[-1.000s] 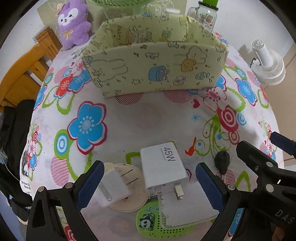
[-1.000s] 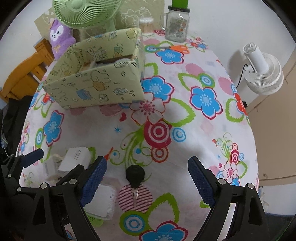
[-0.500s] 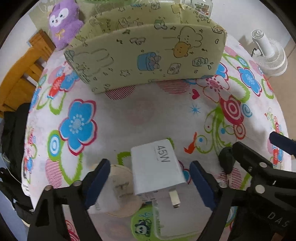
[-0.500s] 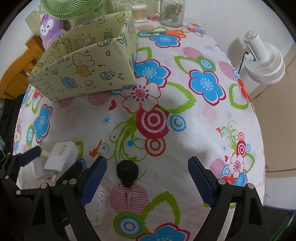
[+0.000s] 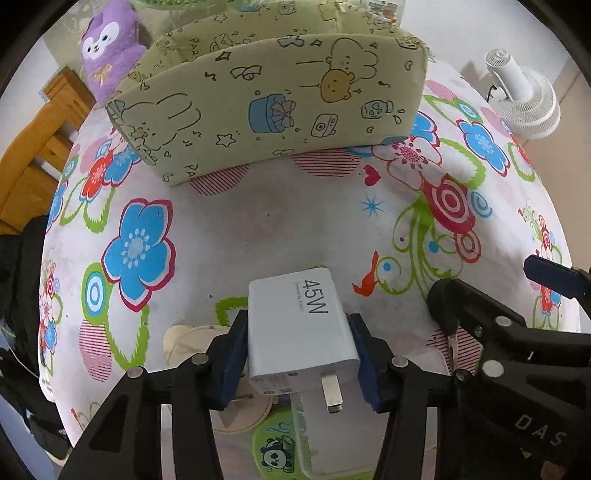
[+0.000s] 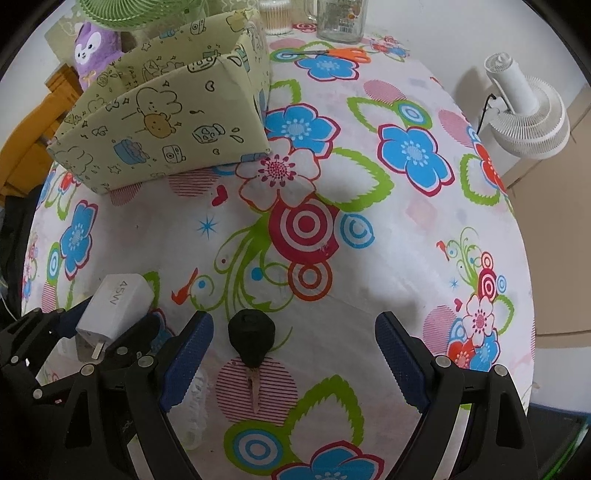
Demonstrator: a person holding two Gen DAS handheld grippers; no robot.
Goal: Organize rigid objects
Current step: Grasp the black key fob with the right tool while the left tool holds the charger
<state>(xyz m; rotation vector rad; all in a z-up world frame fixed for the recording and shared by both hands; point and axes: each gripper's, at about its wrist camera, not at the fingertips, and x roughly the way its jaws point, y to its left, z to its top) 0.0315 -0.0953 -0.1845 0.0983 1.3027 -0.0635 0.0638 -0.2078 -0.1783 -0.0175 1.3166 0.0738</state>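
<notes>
A white 45W charger point(image 5: 295, 343) lies on the flowered tablecloth point(image 5: 295, 229). My left gripper point(image 5: 299, 316) points down over it. Its jaws are closing, and both blue pads touch the charger's sides. The right wrist view shows the same grip on the charger point(image 6: 116, 308) at lower left. A black-headed key point(image 6: 251, 338) lies flat between the fingers of my right gripper point(image 6: 293, 319), nearer the left finger. That gripper is open and touches nothing. A pale green cartoon-print box point(image 5: 273, 107) stands open-topped at the far side of the table.
A round wooden coaster point(image 5: 192, 343) with a second white plug lies left of the charger. A green panda item point(image 5: 275, 452) under a white block sits near the front edge. A purple plush point(image 5: 107, 48), glass jar point(image 6: 341, 18), scissors point(image 6: 332, 53) and white fan point(image 5: 524, 99) ring the table.
My left jaws have come in from wide apart onto the charger's sides, and that gripper has sunk toward it. The right gripper has dropped closer to the key, still open.
</notes>
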